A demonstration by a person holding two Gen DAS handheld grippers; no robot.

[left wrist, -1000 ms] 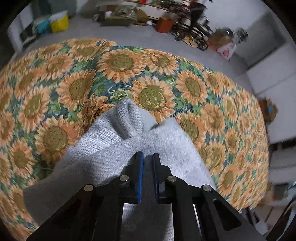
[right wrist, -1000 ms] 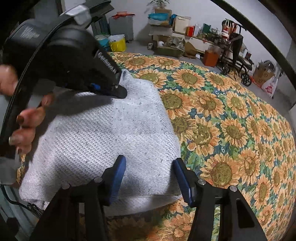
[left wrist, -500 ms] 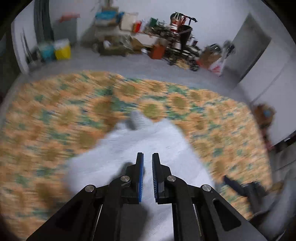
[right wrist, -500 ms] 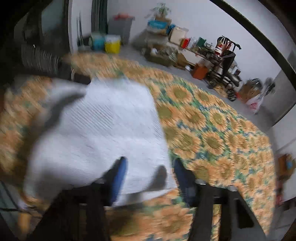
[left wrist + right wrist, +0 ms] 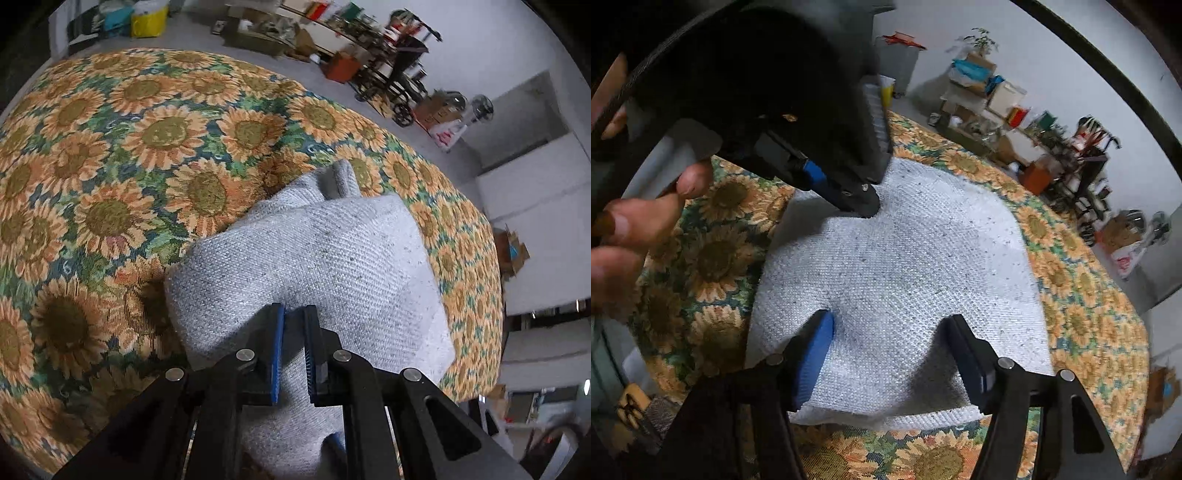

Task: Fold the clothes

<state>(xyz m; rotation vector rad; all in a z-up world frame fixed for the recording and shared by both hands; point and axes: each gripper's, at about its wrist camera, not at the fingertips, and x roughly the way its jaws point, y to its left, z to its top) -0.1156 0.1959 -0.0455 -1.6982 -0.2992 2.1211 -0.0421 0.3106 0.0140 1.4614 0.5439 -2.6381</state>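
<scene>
While the pale grey knitted garment [image 5: 897,280] lies in a folded block on the sunflower-patterned cloth [image 5: 110,155], the left gripper [image 5: 293,317] is clenched nearly shut with its tips on the fabric. Whether it pinches a ply cannot be told. In the right wrist view this gripper sits at about eleven o'clock on the garment.

The right gripper [image 5: 886,332] is releasing: its jaws are opening, and they straddle the near edge at six o'clock without pressing it.

The risk is that the folded layers spring back once they are freed. If the left tips do hold a ply, pulling away would drag the top layer askew. A bunched lump [image 5: 338,181] at the far end, twelve o'clock in the left view, may also keep the block from lying flat.
</scene>
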